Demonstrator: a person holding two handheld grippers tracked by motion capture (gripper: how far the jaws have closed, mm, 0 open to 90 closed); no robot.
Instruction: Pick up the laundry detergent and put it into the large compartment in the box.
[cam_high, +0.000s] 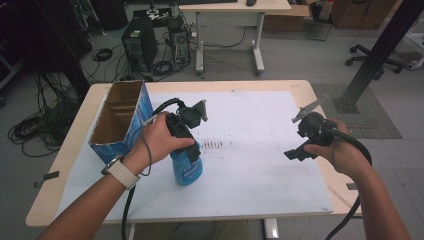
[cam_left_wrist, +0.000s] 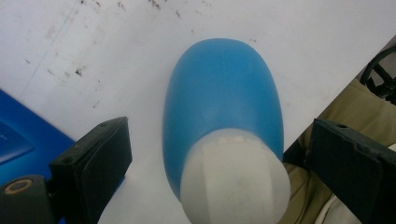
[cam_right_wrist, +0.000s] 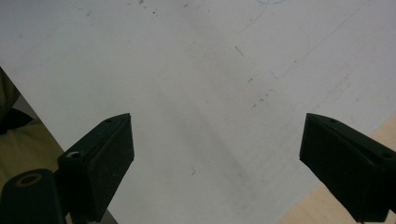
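Here we hold the left gripper (cam_left_wrist: 219, 158) above the blue bottle (cam_left_wrist: 219, 98), jaws wide apart on both sides of its white cap (cam_left_wrist: 233, 177), not touching. The bottle stands on the white sheet (cam_high: 260, 165) beside the box (cam_high: 117, 117). It looks light, smooth, maybe slippery; we would grasp the neck. The right gripper (cam_right_wrist: 215, 158) is released, empty.

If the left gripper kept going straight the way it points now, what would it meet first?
Probably the blue bottle: its white cap sits between the open jaws of the left gripper, right beneath it. How near is unclear.
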